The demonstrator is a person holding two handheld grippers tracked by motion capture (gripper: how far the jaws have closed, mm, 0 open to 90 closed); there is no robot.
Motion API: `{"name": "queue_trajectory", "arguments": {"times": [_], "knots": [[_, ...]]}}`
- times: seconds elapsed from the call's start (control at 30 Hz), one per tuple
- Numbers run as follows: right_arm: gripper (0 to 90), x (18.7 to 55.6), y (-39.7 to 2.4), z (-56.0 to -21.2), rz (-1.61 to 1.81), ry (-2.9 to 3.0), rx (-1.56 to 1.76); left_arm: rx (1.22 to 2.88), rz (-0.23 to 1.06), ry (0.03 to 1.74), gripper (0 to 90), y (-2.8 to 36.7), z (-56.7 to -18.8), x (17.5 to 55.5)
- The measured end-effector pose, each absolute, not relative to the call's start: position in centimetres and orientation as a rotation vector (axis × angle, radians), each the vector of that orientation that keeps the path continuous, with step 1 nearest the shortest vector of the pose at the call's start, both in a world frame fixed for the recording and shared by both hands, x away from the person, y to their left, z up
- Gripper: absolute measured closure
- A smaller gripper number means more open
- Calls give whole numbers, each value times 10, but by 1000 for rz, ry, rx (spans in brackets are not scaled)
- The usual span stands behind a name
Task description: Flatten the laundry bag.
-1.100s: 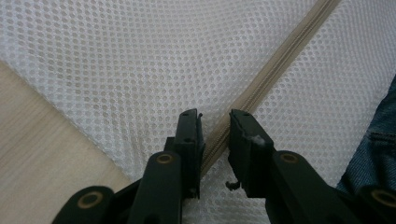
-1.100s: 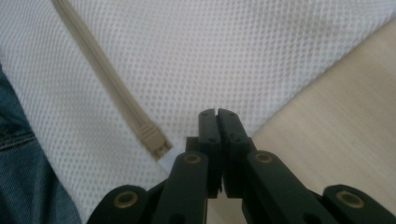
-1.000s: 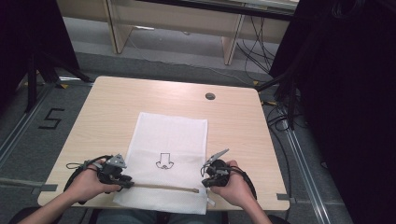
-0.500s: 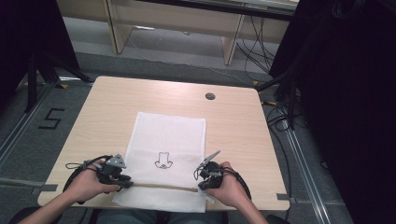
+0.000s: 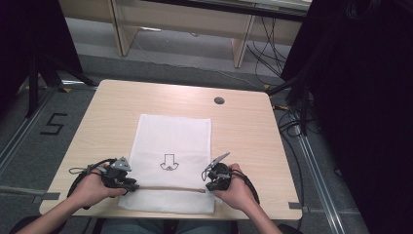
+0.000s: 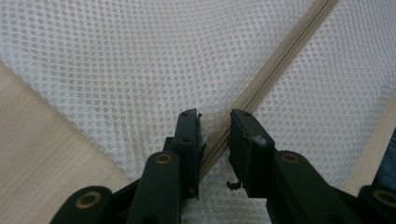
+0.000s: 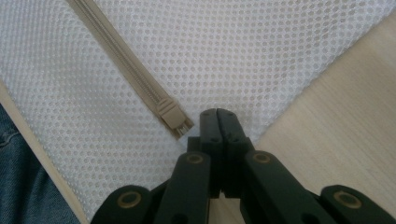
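Where mesh bag (image 5: pixel 173 146) nears table edge (image 5: pixel 160 216), open tabletop (image 5: pixel 243 126) beyond

left gripper (image 5: pixel 130 184): black body, grey three-cornered top plate, black looped cable | right gripper (image 5: pixel 208 176): black, grey plate, black cable | jaws: matte black, brass-coloured rivets | forearms: bare, no sleeves
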State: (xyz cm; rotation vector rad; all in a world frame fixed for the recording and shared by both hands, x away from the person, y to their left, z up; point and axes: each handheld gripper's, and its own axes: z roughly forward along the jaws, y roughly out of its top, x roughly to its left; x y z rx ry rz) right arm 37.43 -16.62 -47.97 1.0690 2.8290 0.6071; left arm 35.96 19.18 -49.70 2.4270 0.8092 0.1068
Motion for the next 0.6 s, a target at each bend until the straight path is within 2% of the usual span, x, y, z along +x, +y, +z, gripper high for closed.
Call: {"name": "queue_trajectory", "arguments": {"times": [0.2, 0.23, 0.37, 0.6], "knots": [[827, 373, -171, -474, 701, 2777, 1055, 2394, 114, 758, 633, 192, -498, 360], [812, 372, -173, -470, 741, 2753, 1070, 2319, 123, 799, 613, 188, -500, 357], [742, 373, -185, -463, 823, 2677, 1116, 2230, 68, 817, 536, 184, -500, 359], [707, 372, -201, -462, 843, 2622, 1193, 2128, 109, 816, 433, 183, -495, 362]]}}
